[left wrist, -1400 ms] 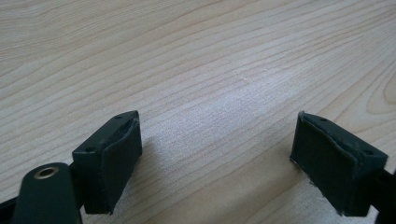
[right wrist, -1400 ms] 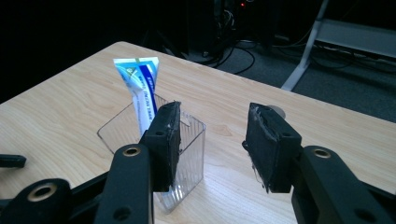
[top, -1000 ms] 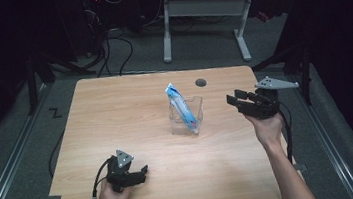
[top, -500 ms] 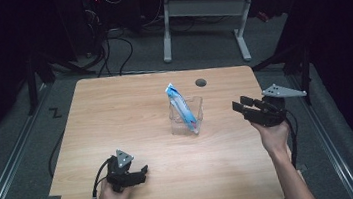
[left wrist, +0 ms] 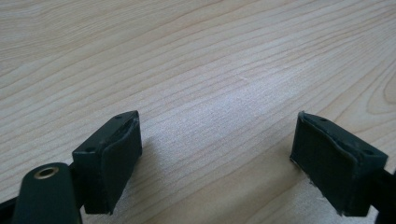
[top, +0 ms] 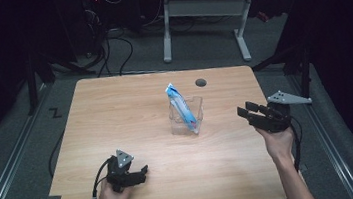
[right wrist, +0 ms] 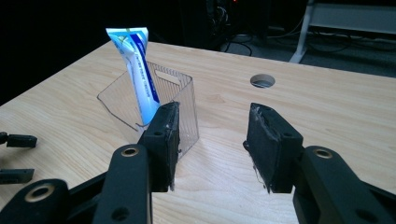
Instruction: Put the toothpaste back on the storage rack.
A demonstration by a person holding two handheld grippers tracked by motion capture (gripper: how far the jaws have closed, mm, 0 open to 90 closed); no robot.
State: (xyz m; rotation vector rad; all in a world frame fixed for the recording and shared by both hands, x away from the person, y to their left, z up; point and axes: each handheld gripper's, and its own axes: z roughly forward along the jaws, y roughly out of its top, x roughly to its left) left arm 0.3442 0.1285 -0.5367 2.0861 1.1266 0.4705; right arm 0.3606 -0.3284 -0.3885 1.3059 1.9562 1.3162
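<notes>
Wooden table surface lies bare around both grippers. Left gripper rests near the near edge, jaws wide apart, empty. Right gripper sits by the right edge, jaws apart, empty. Blue-white toothpaste tube leans upright inside the clear container, mid-table.

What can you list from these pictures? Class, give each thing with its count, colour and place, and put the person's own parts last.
Table: one, light wood, centre of the high view.
Clear bin: one, transparent, middle of the table.
Tube: one, white and blue, leaning inside the clear bin, top end above its rim.
Cable hole: one, dark, round, in the table behind the bin.
Desk frame: one, white, on the floor beyond the table.
Left gripper: one, black, near edge of the table, jaws open.
Right gripper: one, black, right of the bin, jaws open and empty.
Hands: two, one on each gripper.
</notes>
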